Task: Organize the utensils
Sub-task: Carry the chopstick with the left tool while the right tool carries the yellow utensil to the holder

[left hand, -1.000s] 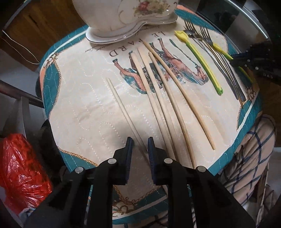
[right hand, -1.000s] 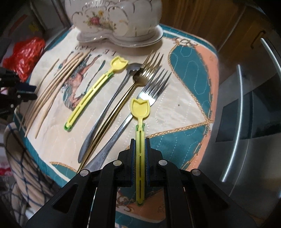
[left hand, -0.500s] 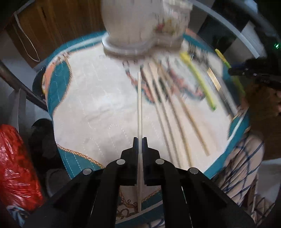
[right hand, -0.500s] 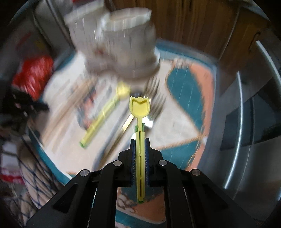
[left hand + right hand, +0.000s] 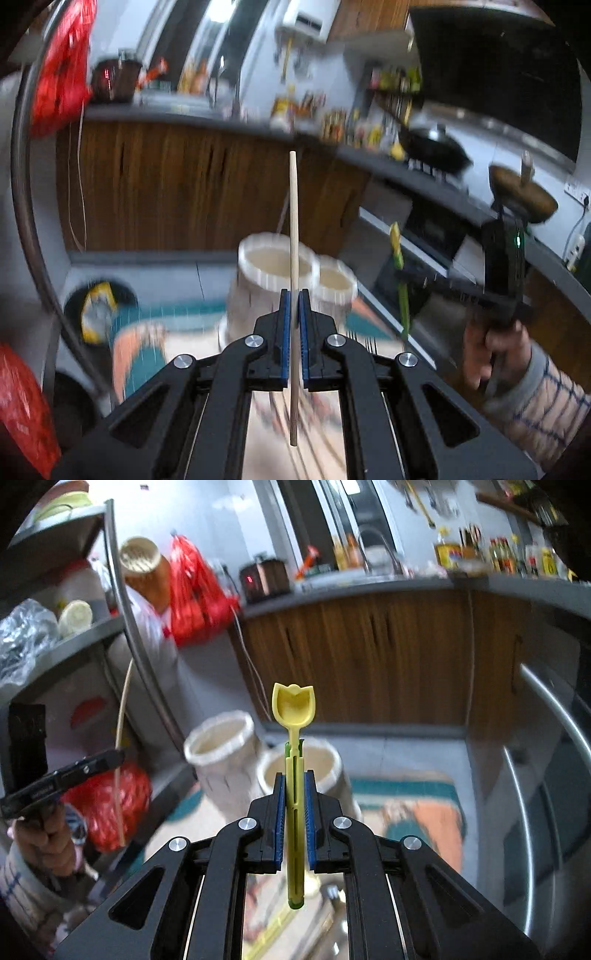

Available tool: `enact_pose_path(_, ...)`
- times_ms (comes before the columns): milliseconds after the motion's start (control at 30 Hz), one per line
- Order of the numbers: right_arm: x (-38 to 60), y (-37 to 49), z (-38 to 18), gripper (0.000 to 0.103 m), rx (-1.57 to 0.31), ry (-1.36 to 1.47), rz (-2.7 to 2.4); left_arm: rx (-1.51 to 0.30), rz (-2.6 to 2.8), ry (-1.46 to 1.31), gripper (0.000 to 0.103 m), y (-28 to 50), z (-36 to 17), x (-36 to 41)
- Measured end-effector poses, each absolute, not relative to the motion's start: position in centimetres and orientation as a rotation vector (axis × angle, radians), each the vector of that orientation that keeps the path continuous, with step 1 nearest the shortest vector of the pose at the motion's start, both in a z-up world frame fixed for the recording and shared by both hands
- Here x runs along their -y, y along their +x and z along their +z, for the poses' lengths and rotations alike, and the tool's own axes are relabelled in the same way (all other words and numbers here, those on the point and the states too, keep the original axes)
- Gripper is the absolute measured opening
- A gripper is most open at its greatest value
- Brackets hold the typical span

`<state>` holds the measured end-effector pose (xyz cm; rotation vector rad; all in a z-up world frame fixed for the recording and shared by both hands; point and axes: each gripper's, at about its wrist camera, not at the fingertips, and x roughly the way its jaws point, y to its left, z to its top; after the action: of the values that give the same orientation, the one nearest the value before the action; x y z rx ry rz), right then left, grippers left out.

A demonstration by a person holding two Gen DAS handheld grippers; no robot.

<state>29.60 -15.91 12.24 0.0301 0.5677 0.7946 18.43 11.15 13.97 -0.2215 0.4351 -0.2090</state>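
My left gripper (image 5: 294, 332) is clamped on a wooden chopstick (image 5: 293, 229) standing upright at frame centre, and my right gripper (image 5: 294, 812) is clamped on a yellow tulip-headed spoon (image 5: 293, 709), also upright. Just beyond and below both tips sits the white two-cup holder (image 5: 258, 291), its openings facing up; the larger cup lies straight behind the chopstick. A second ago both tools were down over the mat; now they are raised toward the holder.
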Motion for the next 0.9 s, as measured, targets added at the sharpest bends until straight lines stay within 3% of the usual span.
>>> enact_pose_path(400,12.1,33.1,13.9,0.011,-0.409,0.059,0.784,-0.16,-0.143,-0.208,0.004,25.9,17.8,-9.5)
enact_pose_path(900,10.8,31.7,8.9,0.011,-0.458,-0.008,0.75,-0.217,-0.126,-0.222,0.004,24.9,11.3,-9.2)
